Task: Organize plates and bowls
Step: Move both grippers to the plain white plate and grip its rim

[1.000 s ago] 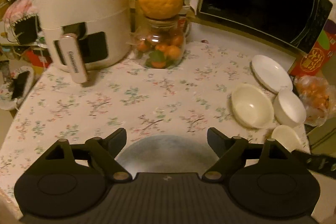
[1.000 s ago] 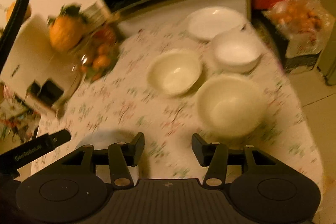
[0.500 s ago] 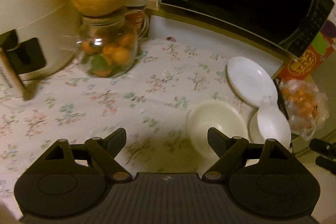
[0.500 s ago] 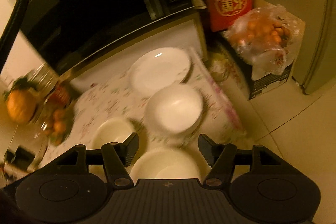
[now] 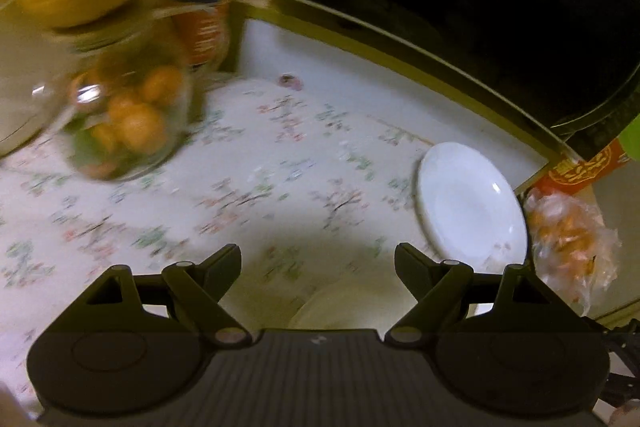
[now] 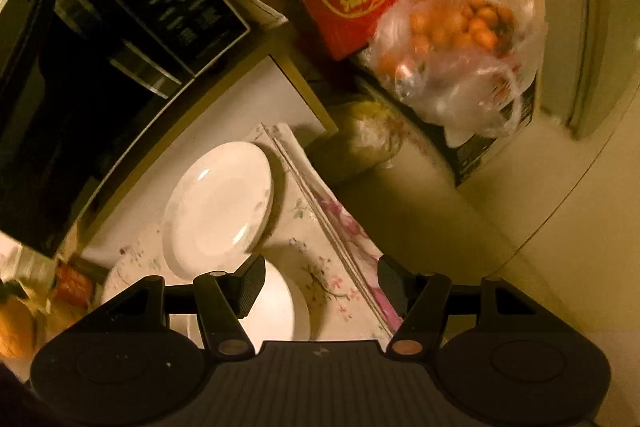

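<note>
Two containers hold oranges: jar (image 5: 124, 119) at your ten o'clock, bag (image 6: 460, 39) at one; both grippers (image 5: 318, 259) (image 6: 322, 279) open, empty.

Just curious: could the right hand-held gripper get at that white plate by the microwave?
Probably yes: the right hand-held gripper is open and empty, the plate lies bare just ahead, only a bowl underneath.

The left gripper (image 5: 318, 261) pointed steeply down, jaws wide and empty; the right gripper (image 6: 322, 281) stood likewise, jaws lately widened.
</note>
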Available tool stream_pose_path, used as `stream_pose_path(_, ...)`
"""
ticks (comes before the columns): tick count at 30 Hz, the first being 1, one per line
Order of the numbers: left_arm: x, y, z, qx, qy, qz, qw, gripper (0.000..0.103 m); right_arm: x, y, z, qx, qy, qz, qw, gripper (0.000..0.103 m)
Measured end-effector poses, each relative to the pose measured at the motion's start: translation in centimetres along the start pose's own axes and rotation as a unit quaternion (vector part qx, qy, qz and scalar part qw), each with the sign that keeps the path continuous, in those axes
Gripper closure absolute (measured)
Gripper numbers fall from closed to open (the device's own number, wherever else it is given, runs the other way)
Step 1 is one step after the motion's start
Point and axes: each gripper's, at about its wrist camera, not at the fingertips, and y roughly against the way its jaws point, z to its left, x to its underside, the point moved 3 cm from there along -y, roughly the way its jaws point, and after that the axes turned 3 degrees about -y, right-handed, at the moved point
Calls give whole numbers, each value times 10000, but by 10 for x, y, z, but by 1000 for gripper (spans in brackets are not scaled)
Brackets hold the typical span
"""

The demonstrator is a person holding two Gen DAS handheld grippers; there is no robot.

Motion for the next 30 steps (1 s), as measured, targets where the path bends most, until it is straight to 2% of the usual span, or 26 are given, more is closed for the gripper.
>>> stream_pose_path(3,-6,-14,-20,158,-207,-27,9997,22,-11,-15,5,-184,63,16,9998,41)
stream_pose_path(7,-8,-35,-45,266,-364,44,9990,26,-22,-37,13,-455,100,58,9989,47)
stream_pose_path(11,-15,-59,-62,236,-289,137,9992,32,-29,-62,17,-372,296,252,9986,59)
stream_pose_path(13,-16,-68,-68,166,-379,114,9991,33,-35,-68,15,-494,183,272,9982,63)
stream_pose_path(15,-15,-79,-72,89,-448,176,9988,39,-41,-72,16,-633,77,263,9976,63)
stream_pose_path(21,-11,-96,-74,30,-467,305,9984,49,-41,-89,37,-842,294,364,9953,66)
stream_pose_path(23,-11,-101,-75,14,-475,309,9984,57,-36,-99,42,-768,384,451,9953,67)
stream_pose_path(25,-11,-103,-76,-30,-469,249,9986,60,-34,-108,43,-575,432,498,9962,67)
stream_pose_path(26,-12,-104,-79,-32,-508,227,9984,67,-32,-113,42,-520,417,525,9964,68)
stream_pose_path(27,-11,-106,-82,-6,-561,222,9982,70,-31,-116,42,-493,406,550,9964,71)
stream_pose_path(29,-11,-107,-87,179,-636,200,9976,91,-27,-121,44,-475,487,548,9962,82)
stream_pose_path(30,-11,-107,-90,154,-687,178,9974,91,-26,-122,46,-454,570,544,9959,91)
